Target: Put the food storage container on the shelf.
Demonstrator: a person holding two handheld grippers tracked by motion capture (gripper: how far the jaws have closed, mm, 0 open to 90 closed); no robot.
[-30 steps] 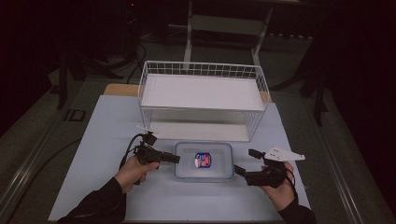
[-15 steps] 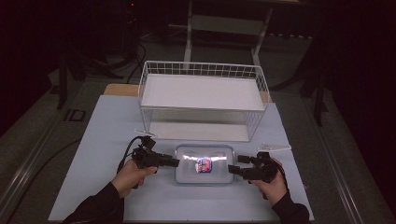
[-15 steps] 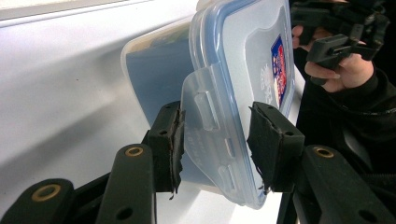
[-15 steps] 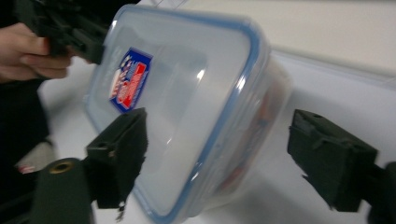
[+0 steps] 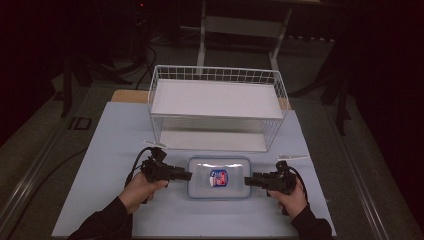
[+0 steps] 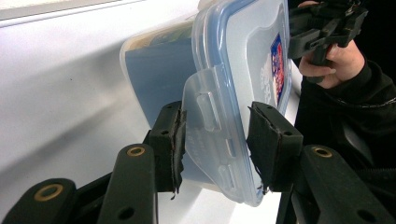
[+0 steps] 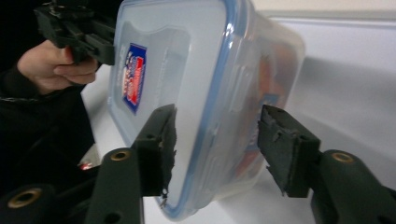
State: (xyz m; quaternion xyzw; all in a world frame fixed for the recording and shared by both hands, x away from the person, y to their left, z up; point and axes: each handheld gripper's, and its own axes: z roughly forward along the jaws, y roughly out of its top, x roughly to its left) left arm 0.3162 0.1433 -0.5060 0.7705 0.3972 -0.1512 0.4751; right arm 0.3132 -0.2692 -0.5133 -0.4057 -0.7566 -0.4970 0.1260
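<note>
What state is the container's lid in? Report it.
On. The lid covers the plastic container; the latch flap seen in the left gripper view sticks out unlatched.

- The left gripper (image 5: 187, 175) lay level, held in the person's left hand (image 5: 140, 186), its jaws pointing toward the right gripper (image 5: 248, 181)
- In the left gripper view its two black pads (image 6: 172, 140) stood part-way apart, one on each side of what lay between them (whether both pressed could not be told)
- The right gripper lay level too, gripped in the right hand (image 5: 291, 196), jaws pointing back at the left one
- Its jaws had just been closing; in the right gripper view one pad (image 7: 161, 140) sat against the near face, the other stood just off
- Both dark-sleeved forearms came in from the bottom edge, angled inward
</note>
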